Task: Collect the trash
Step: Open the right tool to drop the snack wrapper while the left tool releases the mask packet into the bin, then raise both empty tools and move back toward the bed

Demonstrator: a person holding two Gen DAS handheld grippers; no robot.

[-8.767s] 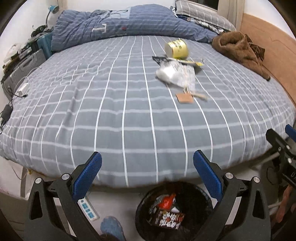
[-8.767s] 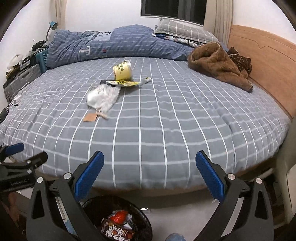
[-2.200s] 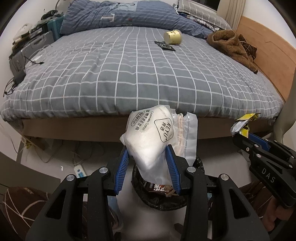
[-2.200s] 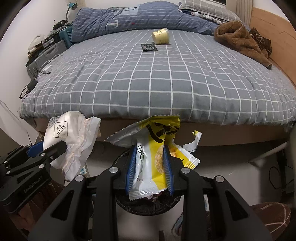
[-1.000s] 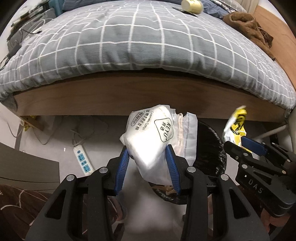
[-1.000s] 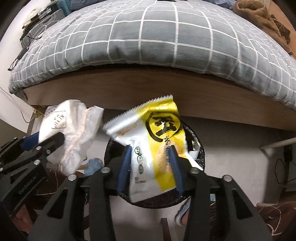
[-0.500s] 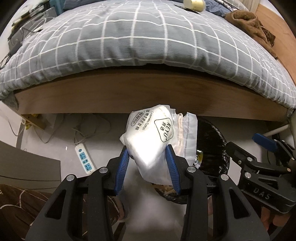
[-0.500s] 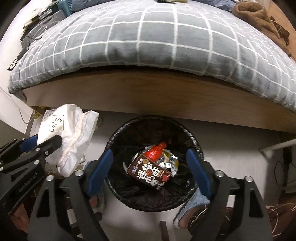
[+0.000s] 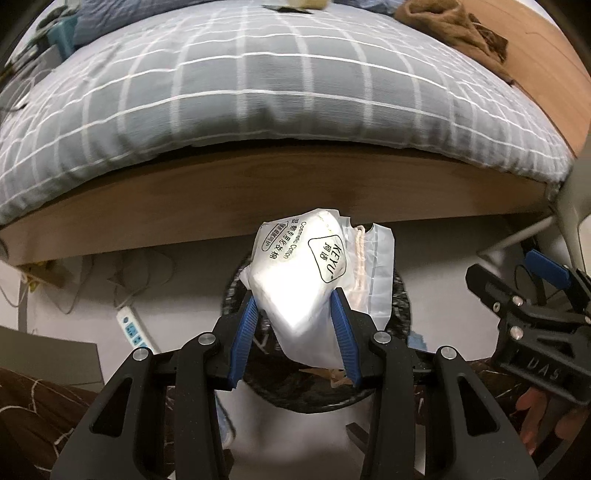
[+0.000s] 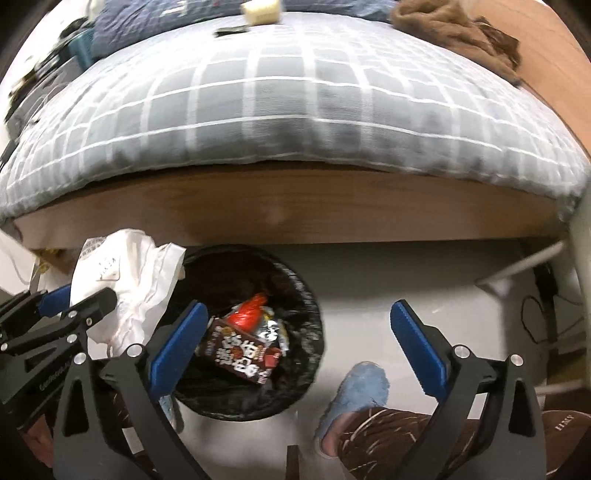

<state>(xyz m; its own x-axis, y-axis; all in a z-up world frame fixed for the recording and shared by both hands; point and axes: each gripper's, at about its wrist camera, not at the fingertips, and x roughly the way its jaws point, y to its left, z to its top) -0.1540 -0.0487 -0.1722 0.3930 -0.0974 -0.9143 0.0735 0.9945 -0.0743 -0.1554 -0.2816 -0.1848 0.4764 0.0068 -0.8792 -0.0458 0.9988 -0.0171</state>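
The left gripper (image 9: 293, 334) points down with its blue pads pinching a white cotton-pad packet (image 9: 299, 273), which sticks up from between them, its loose clear flap hanging off to the right. Directly under and just beyond that packet sits the black-lined trash bin (image 9: 400, 306), so the packet hangs right over its mouth.

To the right, the right gripper (image 10: 295, 341) has its jaws opening, spread wide with nothing between them. The bin (image 10: 310, 314) lies below and to its left, with a red wrapper (image 10: 247, 312) and a brown snack box (image 10: 240, 356) lying inside. Just right of the bin, beneath this gripper, a foot in a blue slipper (image 10: 360, 389) stands on the pale floor (image 10: 388, 280).

A white power strip (image 9: 132, 326) lies on the floor left of the left gripper. Beyond both grippers is the wooden bed frame (image 9: 258, 188), and above it the grey checked bedspread (image 9: 277, 81). Far across the bed, a yellowish cup (image 10: 260, 13) and a dark flat wrapper (image 10: 231, 30) lie side by side, with a brown garment (image 10: 454, 26) off to the right.
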